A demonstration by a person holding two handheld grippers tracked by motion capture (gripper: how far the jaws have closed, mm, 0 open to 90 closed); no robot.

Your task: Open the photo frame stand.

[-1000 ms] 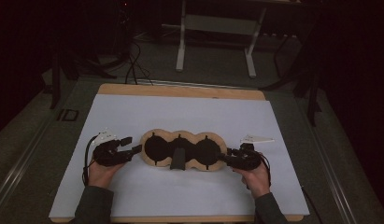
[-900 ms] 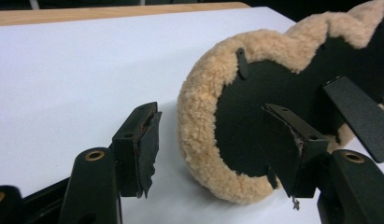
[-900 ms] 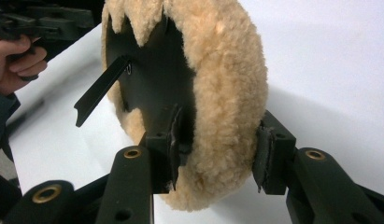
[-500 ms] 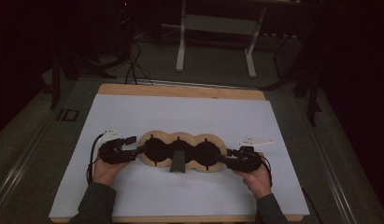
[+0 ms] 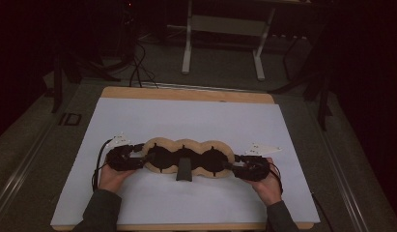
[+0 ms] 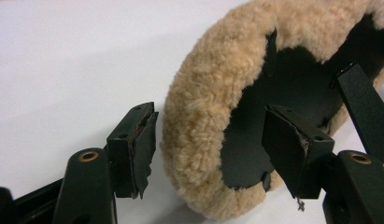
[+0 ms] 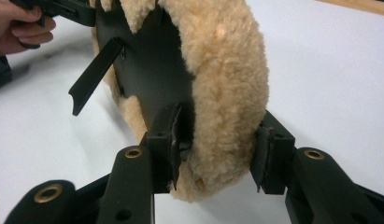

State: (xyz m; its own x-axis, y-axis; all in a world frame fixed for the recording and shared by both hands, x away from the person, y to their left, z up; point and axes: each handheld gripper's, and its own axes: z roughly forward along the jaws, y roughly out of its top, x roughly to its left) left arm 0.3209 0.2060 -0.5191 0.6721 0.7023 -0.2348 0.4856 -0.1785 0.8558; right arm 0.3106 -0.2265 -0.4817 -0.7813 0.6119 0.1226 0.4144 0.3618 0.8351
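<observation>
Gripping the fleece pad (image 7: 222,93) with my right gripper (image 7: 217,154) alone, left gripper (image 6: 208,154) open astride its edge; lifting then risked sagging, slipping.

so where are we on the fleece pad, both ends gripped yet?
Half. The right gripper is clamped on one end of the fleece pad, pads pressing its woolly rim. The left gripper straddles the other end, jaws open with a gap on the outer side, so that grip is in hand. The pad lies flat on the white sheet; any lift remains.
</observation>
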